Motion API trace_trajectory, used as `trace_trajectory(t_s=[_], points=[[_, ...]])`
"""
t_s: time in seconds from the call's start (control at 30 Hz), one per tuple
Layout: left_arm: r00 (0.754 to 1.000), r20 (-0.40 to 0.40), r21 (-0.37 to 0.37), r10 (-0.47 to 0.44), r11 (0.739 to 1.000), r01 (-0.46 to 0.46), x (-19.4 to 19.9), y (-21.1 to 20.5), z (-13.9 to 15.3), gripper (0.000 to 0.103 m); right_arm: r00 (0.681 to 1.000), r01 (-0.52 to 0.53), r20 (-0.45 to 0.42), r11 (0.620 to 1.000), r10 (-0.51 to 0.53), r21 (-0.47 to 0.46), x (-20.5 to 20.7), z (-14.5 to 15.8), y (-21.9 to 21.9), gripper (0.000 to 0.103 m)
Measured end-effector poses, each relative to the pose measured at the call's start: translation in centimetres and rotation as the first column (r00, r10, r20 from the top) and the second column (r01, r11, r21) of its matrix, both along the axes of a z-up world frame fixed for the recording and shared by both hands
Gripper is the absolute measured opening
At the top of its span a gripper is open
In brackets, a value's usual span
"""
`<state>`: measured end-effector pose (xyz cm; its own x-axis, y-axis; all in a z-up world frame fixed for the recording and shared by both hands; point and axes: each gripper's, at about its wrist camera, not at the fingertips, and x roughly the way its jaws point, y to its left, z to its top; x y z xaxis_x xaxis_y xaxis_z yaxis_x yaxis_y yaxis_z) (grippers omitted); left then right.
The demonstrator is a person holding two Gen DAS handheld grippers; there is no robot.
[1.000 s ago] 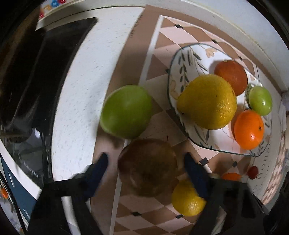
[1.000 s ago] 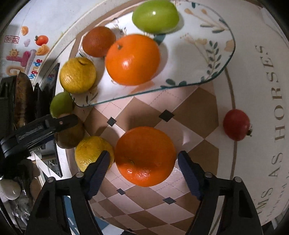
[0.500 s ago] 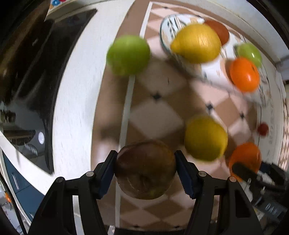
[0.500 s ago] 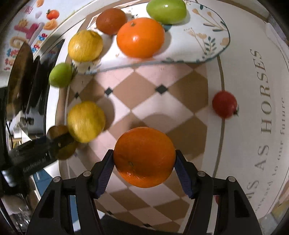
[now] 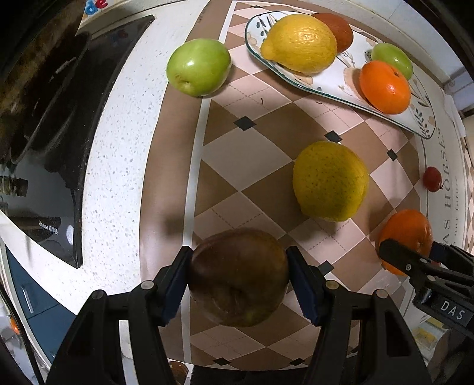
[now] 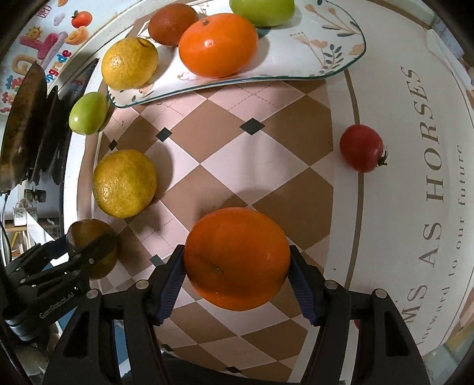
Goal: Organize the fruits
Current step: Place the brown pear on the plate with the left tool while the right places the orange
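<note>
My left gripper (image 5: 238,257) is shut on a dark brown round fruit (image 5: 238,278), both blue pads pressed against its sides above the checkered mat (image 5: 251,154). My right gripper (image 6: 237,251) is shut on a large orange (image 6: 237,260). A patterned plate (image 5: 326,88) at the far side carries a lemon (image 5: 299,43), a dark orange (image 5: 337,28), a green apple (image 5: 392,59) and an orange (image 5: 385,87). Loose on the mat lie a green apple (image 5: 198,71), a yellow citrus (image 5: 330,180) and a small red fruit (image 6: 361,151).
A black stove top (image 5: 59,118) with a dark pan borders the white speckled counter (image 5: 118,177) on the left. The mat's white border with lettering (image 6: 429,148) runs along the right. Colourful stickers (image 6: 44,47) cover the far wall.
Both grippers stood open around their fruits a second ago and have since shut on them. The left one has drawn back from the plate with the brown fruit.
</note>
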<state>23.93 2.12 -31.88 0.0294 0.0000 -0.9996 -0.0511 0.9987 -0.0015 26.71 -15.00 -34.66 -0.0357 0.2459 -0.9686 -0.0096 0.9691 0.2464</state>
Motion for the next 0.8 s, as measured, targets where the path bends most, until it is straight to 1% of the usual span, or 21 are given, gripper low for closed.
trace_trajectory(t_s=[0.03, 0.13, 0.27, 0.4, 0.43, 0.47, 0.5, 0.53, 0.6, 0.67, 0.73, 0.8], points=[[1.000, -0.003, -0.009, 0.002, 1.000, -0.002, -0.1, 0.2, 0.0, 0.062, 1.000, -0.001, 0.000, 1.000, 0.001, 0.000, 0.0, 0.1, 0.0, 0.068], [1.000, 0.009, -0.031, 0.000, 1.000, 0.000, 0.1, 0.5, 1.4, 0.062, 1.000, 0.004, 0.023, 1.000, -0.004, 0.002, -0.5, 0.6, 0.3, 0.068], [0.998, 0.069, -0.083, 0.004, 0.997, 0.001, 1.2, 0.0, 5.3, 0.062, 0.998, 0.028, 0.063, 0.999, -0.031, 0.044, -0.4, 2.6, -0.6, 0.068], [0.989, 0.149, -0.136, -0.007, 0.990, 0.027, 3.9, -0.9, 10.2, 0.062, 0.989, 0.064, 0.129, 0.993, -0.077, 0.104, 0.9, 6.1, -2.2, 0.068], [0.987, 0.160, -0.140, -0.011, 0.990, 0.034, 4.7, -0.8, 10.9, 0.062, 0.984, 0.076, 0.149, 0.991, -0.093, 0.114, 1.6, 7.0, -2.8, 0.068], [0.983, 0.184, -0.144, -0.018, 0.989, 0.045, 6.0, -1.2, 12.1, 0.062, 0.982, 0.082, 0.159, 0.990, -0.101, 0.117, 2.2, 7.5, -3.0, 0.068], [0.981, 0.194, -0.141, -0.024, 0.989, 0.053, 7.0, -1.1, 12.3, 0.062, 0.979, 0.091, 0.170, 0.989, -0.110, 0.120, 2.9, 8.0, -3.5, 0.068], [0.977, 0.212, -0.132, -0.033, 0.989, 0.063, 8.5, -1.4, 13.2, 0.062, 0.975, 0.106, 0.180, 0.987, -0.127, 0.123, 3.8, 8.4, -4.2, 0.068], [0.972, 0.230, -0.115, -0.051, 0.990, 0.080, 10.8, -1.0, 13.7, 0.062, 0.968, 0.132, 0.199, 0.986, -0.151, 0.103, 5.9, 8.7, -5.6, 0.068], [0.966, 0.246, -0.068, -0.075, 0.993, 0.095, 13.7, -1.3, 13.6, 0.062, 0.964, 0.158, 0.205, 0.984, -0.171, 0.081, 7.8, 8.4, -6.5, 0.068], [0.966, 0.237, -0.027, -0.099, 0.994, 0.109, 15.9, -1.3, 12.6, 0.062, 0.963, 0.177, 0.197, 0.983, -0.185, 0.056, 9.9, 7.6, -7.5, 0.068], [0.973, 0.204, -0.005, -0.110, 0.993, 0.114, 18.5, -1.5, 11.1, 0.062, 0.966, 0.175, 0.192, 0.984, -0.175, 0.017, 11.7, 6.7, -8.1, 0.068]])
